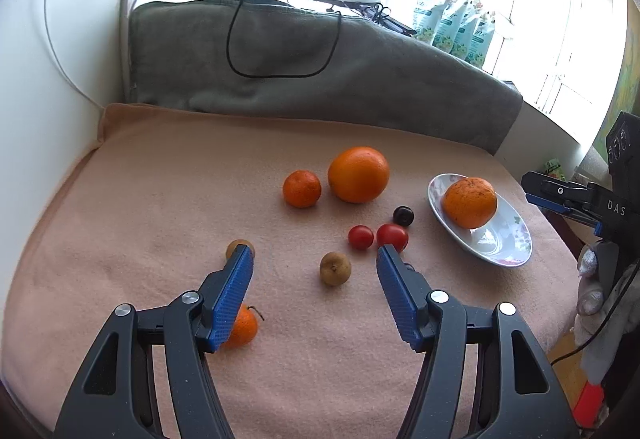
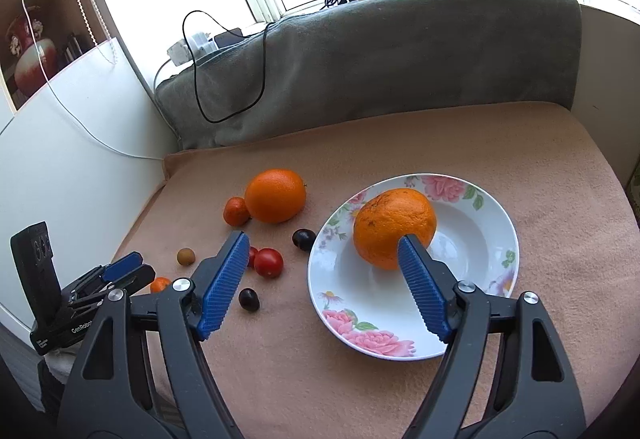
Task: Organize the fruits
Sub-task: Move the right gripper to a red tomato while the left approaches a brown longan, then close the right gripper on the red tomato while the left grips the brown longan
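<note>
On peach blanket (image 2: 360,379): floral plate (image 2: 486,239) holds one orange (image 2: 384,223). Right gripper (image 2: 322,245) gaping, empty, over plate's 9 o'clock rim. Left gripper (image 1: 316,253) spread, empty; brown fruit (image 1: 335,269) between fingers. Big orange (image 1: 359,174) at 12.

Black gripper (image 1: 316,259) frames, blue ribbed jaws, silver screws

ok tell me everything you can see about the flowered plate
The plate is a round, shallow, glossy white dish, ceramic by its look, with pink roses and green leaves printed around its rim. It lies flat on the peach blanket, right of the loose fruit. One rough-skinned orange sits in its well, off-centre toward the far left; the rest is bare. The right gripper hangs open over its near-left edge, not touching it.
</note>
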`<state>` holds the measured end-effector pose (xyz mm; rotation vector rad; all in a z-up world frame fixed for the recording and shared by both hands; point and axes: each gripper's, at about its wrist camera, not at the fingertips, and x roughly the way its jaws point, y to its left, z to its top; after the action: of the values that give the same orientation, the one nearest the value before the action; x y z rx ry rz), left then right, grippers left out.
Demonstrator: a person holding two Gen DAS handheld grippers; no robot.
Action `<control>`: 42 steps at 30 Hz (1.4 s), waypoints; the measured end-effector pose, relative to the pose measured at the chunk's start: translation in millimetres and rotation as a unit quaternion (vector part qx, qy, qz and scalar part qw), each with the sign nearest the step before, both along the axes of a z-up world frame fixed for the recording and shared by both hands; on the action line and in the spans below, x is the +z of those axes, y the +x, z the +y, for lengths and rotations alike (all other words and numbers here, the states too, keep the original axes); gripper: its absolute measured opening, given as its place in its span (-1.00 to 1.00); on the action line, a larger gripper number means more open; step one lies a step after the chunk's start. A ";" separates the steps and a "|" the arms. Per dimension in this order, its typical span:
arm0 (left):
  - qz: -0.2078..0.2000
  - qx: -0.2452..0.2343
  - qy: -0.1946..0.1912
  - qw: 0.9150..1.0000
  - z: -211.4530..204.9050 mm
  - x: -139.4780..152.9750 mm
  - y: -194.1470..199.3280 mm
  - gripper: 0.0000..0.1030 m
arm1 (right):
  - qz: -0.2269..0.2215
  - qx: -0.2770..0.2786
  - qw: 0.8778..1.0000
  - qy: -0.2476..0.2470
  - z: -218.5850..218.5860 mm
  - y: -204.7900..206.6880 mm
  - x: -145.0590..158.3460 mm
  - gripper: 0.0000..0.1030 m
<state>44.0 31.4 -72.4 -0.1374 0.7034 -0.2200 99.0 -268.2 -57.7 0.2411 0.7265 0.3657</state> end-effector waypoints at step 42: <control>0.054 -0.067 0.010 0.996 -38.9 -39.1 32.7 -0.28 | 0.090 0.144 0.976 -0.134 119.6 62.5 -67.5 -0.24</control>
<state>76.7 -7.5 -111.5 -0.0834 0.8239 -0.3346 161.5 -148.6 -125.2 -0.0895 0.9844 0.5211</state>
